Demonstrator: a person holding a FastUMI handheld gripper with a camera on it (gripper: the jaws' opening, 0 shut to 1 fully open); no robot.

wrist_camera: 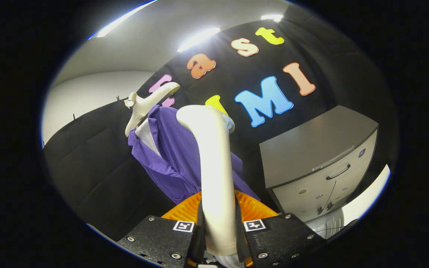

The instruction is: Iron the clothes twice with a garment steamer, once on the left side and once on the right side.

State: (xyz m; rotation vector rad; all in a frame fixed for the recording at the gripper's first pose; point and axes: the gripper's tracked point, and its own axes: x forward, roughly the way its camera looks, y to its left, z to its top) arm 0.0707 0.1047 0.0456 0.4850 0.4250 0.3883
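Tongs [218, 238] clamped on steamer [214, 167] handle; rigid, top-heavy. Soft purple shirt [173, 163] hangs at 11 o'clock.

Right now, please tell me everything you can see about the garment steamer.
The garment steamer is cream-white and looks like smooth plastic. Its long curved handle rises between the fingers of the gripper, which press on it from both sides, and bends forward at the top. Its head rests at the purple shirt, which hangs on a pale hanger; whether they touch is hidden.
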